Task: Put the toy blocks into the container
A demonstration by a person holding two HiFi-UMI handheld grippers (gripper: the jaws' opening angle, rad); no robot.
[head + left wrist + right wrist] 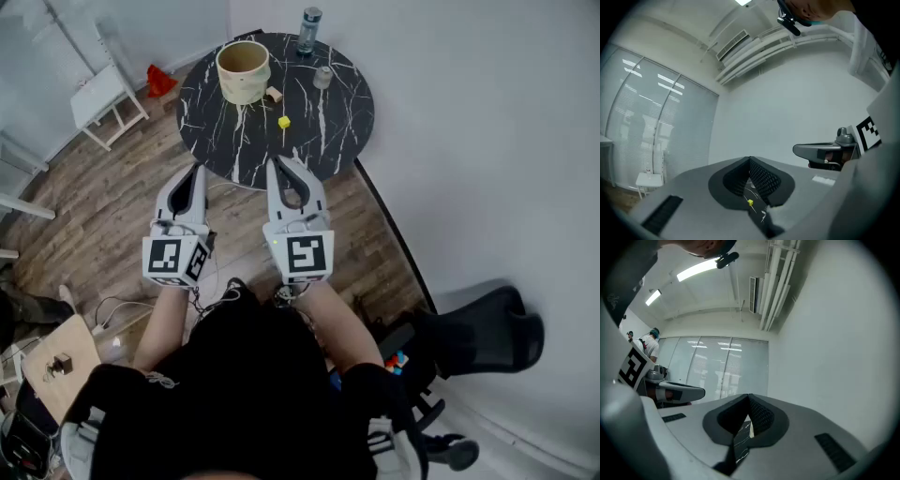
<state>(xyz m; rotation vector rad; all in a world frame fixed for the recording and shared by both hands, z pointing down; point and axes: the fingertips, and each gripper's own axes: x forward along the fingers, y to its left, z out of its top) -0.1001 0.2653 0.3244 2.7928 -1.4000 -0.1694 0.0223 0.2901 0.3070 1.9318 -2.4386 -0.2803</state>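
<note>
Both grippers are level over the floor at the near edge of the round table (pixel 330 131). The left gripper (pixel 195 172) and right gripper (pixel 279 161) have their jaws closed tip to tip, holding nothing.

The yellow block (pixel 284 122) sits mid-tabletop, straight ahead of the right gripper's tips, so the right hand is the nearer. A tan block (pixel 273 95) lies just beside the container (pixel 242 86) toward the far left edge. The blocks are not yet in, and a pick likely needs the jaws parted first.

Office: blind-covered glass partitions (pixel 717 366), swivel chair (pixel 483 337)
</note>
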